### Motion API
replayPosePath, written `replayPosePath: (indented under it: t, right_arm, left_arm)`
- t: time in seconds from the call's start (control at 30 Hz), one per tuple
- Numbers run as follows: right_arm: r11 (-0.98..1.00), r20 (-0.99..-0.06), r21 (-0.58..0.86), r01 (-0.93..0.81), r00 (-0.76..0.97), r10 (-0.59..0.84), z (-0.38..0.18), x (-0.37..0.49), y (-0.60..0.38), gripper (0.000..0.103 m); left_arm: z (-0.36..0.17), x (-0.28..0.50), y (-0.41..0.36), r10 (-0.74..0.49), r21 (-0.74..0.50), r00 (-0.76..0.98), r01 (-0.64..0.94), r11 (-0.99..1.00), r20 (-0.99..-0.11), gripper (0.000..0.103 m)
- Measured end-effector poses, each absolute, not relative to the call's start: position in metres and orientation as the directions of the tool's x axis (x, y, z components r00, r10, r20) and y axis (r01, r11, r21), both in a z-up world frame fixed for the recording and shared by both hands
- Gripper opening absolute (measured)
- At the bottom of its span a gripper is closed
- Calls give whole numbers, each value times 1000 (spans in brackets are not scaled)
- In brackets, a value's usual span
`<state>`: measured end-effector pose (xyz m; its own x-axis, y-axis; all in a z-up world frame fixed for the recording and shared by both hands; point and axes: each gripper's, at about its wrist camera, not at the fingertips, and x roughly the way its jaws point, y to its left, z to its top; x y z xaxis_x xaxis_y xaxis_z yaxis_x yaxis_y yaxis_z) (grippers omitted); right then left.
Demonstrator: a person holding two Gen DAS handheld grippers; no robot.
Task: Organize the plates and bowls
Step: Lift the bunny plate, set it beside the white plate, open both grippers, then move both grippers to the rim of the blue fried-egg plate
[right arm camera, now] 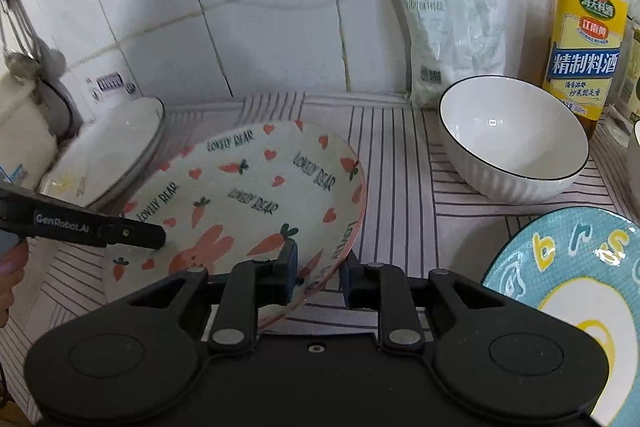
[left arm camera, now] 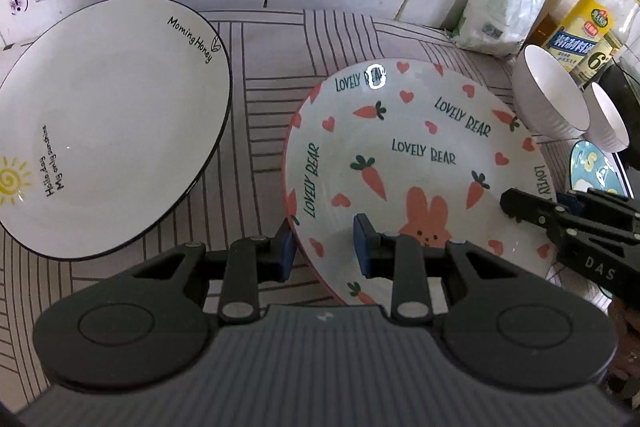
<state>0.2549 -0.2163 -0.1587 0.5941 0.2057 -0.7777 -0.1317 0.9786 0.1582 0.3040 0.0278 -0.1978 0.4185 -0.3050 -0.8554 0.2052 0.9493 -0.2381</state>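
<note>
Findings at the counter, from both wrist views.

1. The bunny plate (left arm camera: 420,155) lies over the striped cloth (left arm camera: 264,107), between the white plate (left arm camera: 112,131) on its left and the bowl (right arm camera: 508,147) on its right. It sits just beside the white plate. In the right wrist view it looks tilted, with its right rim higher, but we cannot confirm whether it is clear of the cloth.

2. The left gripper (left arm camera: 324,247) straddles the bunny plate's near-left rim. One blue pad is outside and below the rim and the other rests on the inner slope. The jaws are partly closed and we judge them clamped on that rim.

3. The right gripper (right arm camera: 318,275) straddles the near-right rim in the same way, with one pad over the inside and one outside. The jaws are narrow. We cannot tell whether the pads actually press on the rim.

4. A second bowl (left arm camera: 608,123) stands just behind the first one, further right.

5. The blue plate (right arm camera: 568,287) lies on the cloth at the near right, apart from the bunny plate.

6. A white bag (right arm camera: 452,27) and a bottle (right arm camera: 584,47) with a yellow label stand against the tiled wall behind the bowls.
</note>
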Motion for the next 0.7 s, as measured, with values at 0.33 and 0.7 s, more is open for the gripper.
replayPosePath:
  t: [0.33, 0.7]
  right_arm:
    - [992, -796, 74, -106, 593, 122, -137, 223, -214, 43]
    - [998, -734, 35, 52, 679, -10, -84, 139, -241, 72]
  left_arm:
    - [-184, 298, 31, -275, -260, 346, 90, 961, -897, 28]
    - [-131, 244, 3, -245, -178, 358, 212, 961, -901, 32]
